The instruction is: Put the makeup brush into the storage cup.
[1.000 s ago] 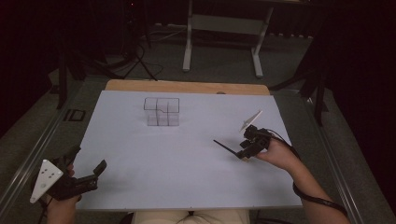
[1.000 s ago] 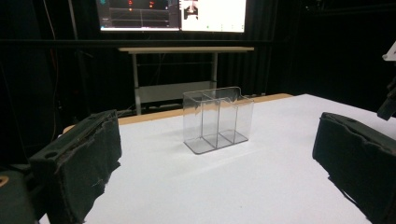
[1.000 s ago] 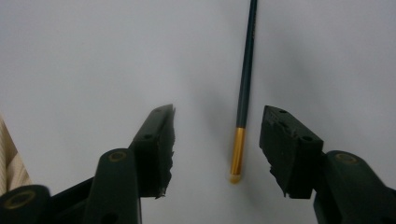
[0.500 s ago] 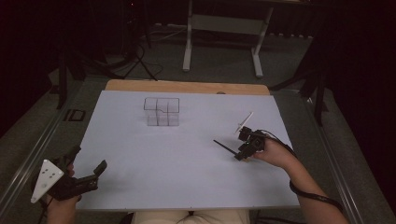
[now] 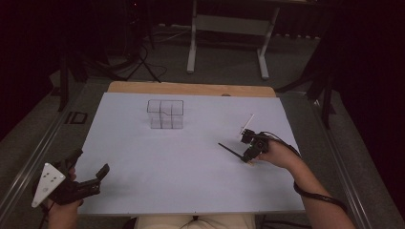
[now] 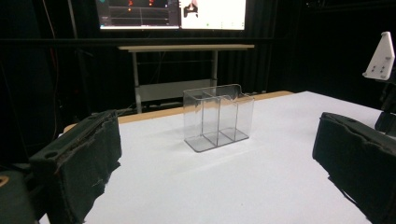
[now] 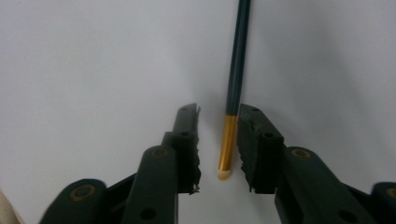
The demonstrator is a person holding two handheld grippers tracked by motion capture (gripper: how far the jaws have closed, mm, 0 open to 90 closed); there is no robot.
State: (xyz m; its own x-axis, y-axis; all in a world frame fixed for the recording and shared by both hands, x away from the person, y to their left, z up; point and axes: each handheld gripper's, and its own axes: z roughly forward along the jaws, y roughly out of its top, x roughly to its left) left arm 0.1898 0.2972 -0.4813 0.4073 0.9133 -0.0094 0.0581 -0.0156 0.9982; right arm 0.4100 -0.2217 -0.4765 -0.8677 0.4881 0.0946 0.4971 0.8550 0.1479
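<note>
Perilously, near the table's (image 5: pixel 143 143) right edge, the right gripper (image 7: pixel 218 140) closed around the pen's (image 7: pixel 236 70) gold end without pinching it yet, so the thin shaft could roll free or flick away.

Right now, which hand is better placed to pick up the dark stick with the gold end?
Right. The right gripper already straddles the stick, its jaws closing. The left gripper sits far away.
</note>
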